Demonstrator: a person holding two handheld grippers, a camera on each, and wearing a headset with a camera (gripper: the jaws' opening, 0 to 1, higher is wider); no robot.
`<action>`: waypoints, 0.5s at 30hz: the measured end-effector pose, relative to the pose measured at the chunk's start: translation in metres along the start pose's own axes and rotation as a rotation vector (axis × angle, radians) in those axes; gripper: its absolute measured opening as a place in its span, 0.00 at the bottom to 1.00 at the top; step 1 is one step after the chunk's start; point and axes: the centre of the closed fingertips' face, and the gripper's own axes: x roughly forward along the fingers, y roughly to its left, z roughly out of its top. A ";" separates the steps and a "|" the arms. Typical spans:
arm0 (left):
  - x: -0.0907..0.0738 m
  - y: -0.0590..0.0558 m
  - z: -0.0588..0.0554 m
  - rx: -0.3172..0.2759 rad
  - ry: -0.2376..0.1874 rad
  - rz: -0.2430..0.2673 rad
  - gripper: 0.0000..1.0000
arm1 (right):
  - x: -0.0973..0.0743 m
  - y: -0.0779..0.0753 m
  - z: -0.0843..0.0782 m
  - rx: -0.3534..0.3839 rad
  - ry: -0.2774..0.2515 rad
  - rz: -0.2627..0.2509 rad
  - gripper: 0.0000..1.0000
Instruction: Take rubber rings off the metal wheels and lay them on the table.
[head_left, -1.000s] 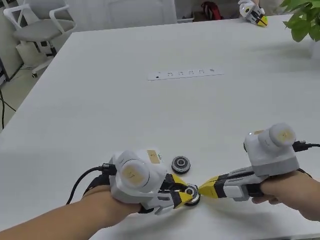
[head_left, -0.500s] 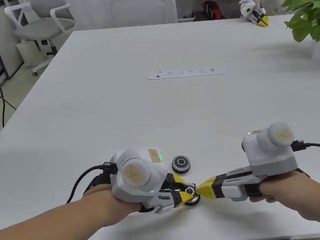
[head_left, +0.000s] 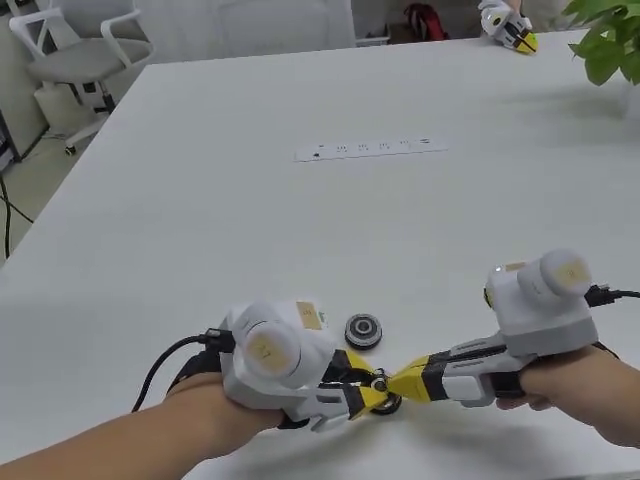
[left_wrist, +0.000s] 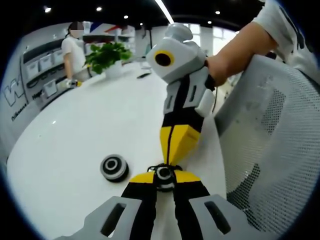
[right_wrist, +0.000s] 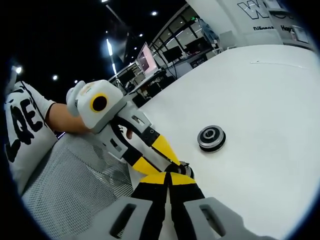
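Note:
A small metal wheel (head_left: 381, 383) with a black rubber ring is held just above the table's near edge, and my left gripper (head_left: 371, 390) is shut on it. In the left gripper view the wheel (left_wrist: 164, 174) sits between my yellow tips (left_wrist: 163, 178). My right gripper (head_left: 394, 381) comes in from the right with its jaws shut, pinching the ring at the wheel's rim (right_wrist: 183, 169). The right gripper's own tips (right_wrist: 170, 176) touch the left gripper's yellow fingertip (right_wrist: 161, 150). A second wheel (head_left: 363, 330) with its ring on lies flat on the table just beyond.
A white power strip (head_left: 370, 148) lies mid-table. A plant (head_left: 608, 40) and another gripper (head_left: 506, 24) stand at the far right corner. An office chair (head_left: 85, 50) is at the far left. A person (left_wrist: 75, 47) stands beyond the table; a mesh chair (left_wrist: 272, 145) is close behind.
Both grippers and the held wheel have edged slightly down toward the near table edge. The second wheel has stayed where it was.

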 end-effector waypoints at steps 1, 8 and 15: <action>0.000 0.000 0.000 -0.001 -0.001 0.001 0.12 | 0.001 0.003 0.000 0.003 -0.001 0.009 0.00; 0.000 0.000 0.000 -0.008 0.002 0.001 0.12 | -0.003 -0.012 -0.005 0.012 0.007 -0.045 0.00; 0.000 -0.001 0.001 -0.005 -0.009 -0.003 0.13 | -0.004 -0.015 -0.005 0.031 -0.002 -0.054 0.00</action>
